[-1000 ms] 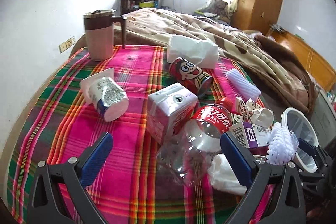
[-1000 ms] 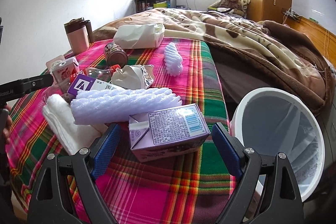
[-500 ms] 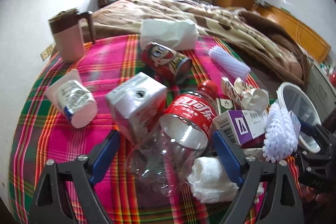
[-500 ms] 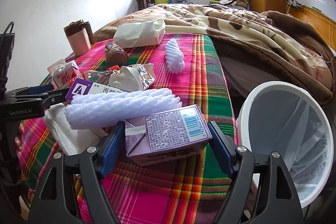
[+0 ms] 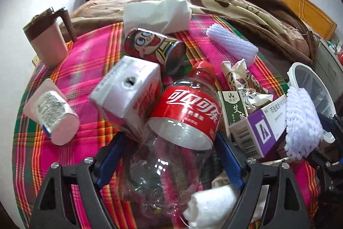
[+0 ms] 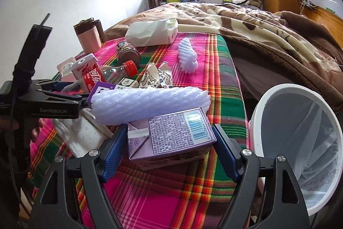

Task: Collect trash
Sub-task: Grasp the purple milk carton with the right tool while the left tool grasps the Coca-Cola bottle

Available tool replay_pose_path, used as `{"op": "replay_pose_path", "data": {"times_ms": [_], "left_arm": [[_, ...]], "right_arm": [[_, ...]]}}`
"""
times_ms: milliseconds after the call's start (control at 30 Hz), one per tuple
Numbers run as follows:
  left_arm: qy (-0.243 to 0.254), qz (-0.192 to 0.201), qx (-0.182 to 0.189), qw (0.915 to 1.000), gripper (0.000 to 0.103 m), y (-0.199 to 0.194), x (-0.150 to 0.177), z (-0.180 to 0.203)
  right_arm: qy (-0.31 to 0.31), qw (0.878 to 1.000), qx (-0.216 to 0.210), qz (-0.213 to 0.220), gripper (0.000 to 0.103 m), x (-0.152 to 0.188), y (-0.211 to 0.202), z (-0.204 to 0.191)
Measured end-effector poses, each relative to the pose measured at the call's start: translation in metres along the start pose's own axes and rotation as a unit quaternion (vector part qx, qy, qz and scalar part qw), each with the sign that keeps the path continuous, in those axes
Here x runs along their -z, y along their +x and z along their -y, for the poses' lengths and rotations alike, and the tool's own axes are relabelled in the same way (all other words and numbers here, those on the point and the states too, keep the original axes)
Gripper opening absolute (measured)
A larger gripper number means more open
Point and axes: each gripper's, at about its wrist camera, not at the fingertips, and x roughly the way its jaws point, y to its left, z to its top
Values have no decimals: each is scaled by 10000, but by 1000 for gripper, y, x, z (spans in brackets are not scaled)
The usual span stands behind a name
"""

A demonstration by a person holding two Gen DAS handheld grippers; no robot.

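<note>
Both grippers have pushed forward over the last second: the left gripper (image 5: 169,156) now has its spread jaws either side of the clear cola bottle (image 5: 178,128), and the right gripper (image 6: 169,151) has drawn its jaws in against the two ends of the purple carton (image 6: 171,138) lying on the plaid surface (image 6: 163,196). Whether that carton is truly clamped I cannot tell, though it looks all but gripped. With the lined white bin (image 6: 300,143) just beside it, the carton seems likeliest to go in first.
</note>
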Motion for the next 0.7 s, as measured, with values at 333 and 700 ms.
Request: {"op": "replay_pose_path", "data": {"times_ms": [333, 700], "left_arm": [[-261, 210, 150, 9993, 75, -13, 7, -5], [-502, 411, 224, 9976, 73, -34, 28, -12]], "right_arm": [[132, 9995, -203, 195, 79, 4, -10, 0], [218, 9985, -435, 238, 79, 8, -16, -6]]}}
